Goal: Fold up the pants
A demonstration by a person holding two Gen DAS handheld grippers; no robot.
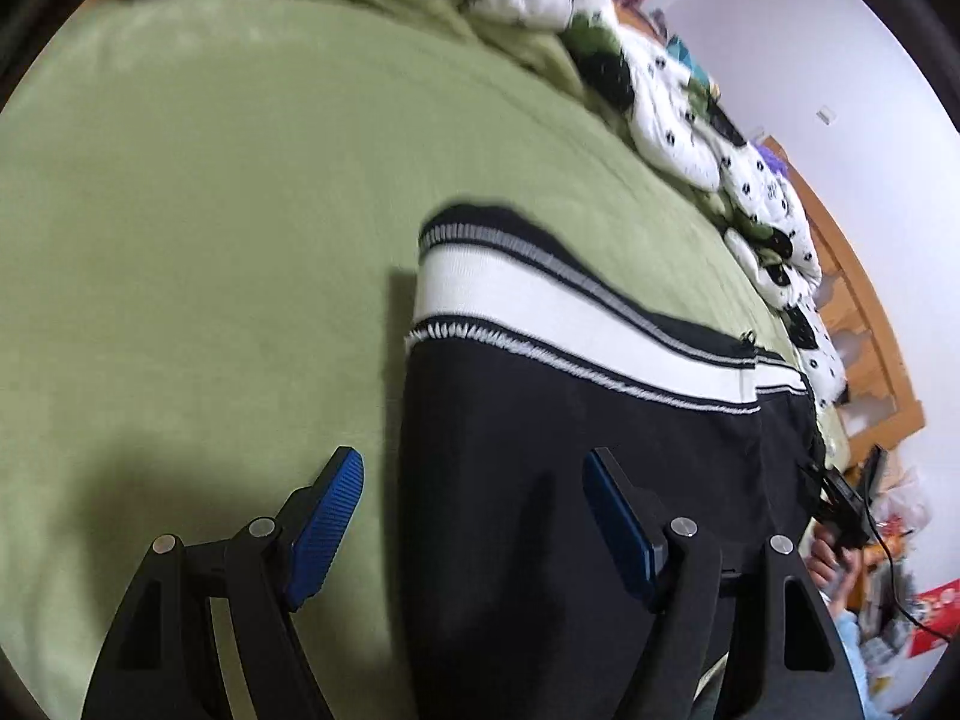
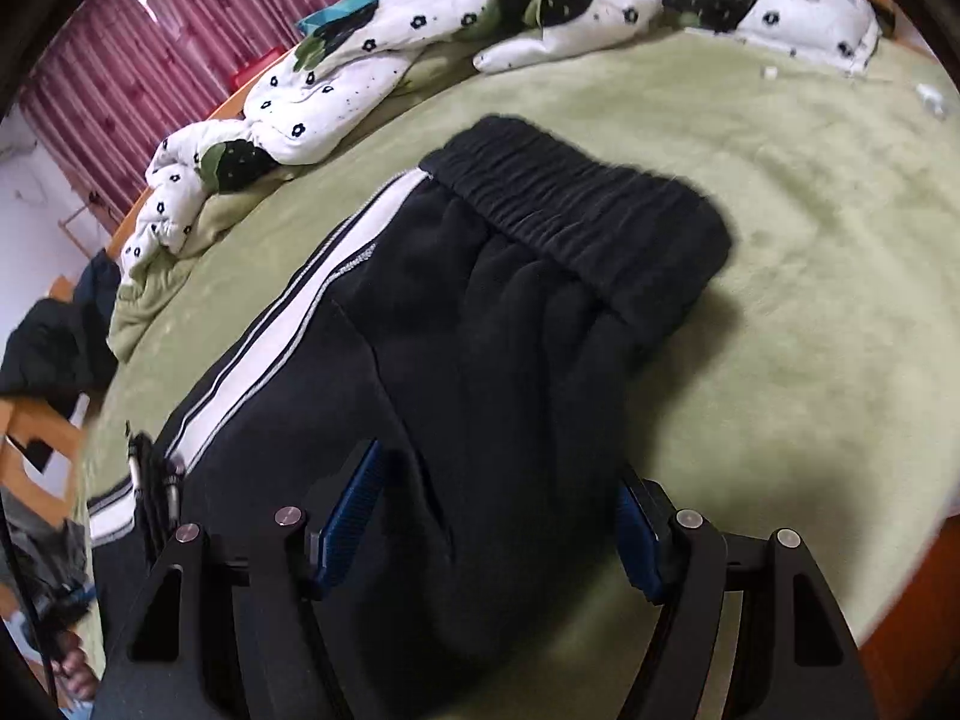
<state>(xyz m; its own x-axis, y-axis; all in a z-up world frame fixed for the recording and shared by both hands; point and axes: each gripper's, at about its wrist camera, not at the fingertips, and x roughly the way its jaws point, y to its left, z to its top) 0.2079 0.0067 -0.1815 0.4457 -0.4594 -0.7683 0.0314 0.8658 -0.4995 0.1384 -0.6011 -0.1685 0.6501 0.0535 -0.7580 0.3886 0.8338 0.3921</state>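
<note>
While the pants (image 2: 480, 324) lie flat, folded lengthwise, on the green bed (image 2: 810, 240), keep both tools, left (image 1: 474, 516) and right (image 2: 498, 516), open and empty until you bite both layers.

Left gripper (image 1: 474, 516): jaws apart, blue pads bare, angled down over the pants (image 1: 570, 480) edge. Right gripper (image 2: 498, 531): jaws apart, angled down above the pants, gripping nothing.
</note>
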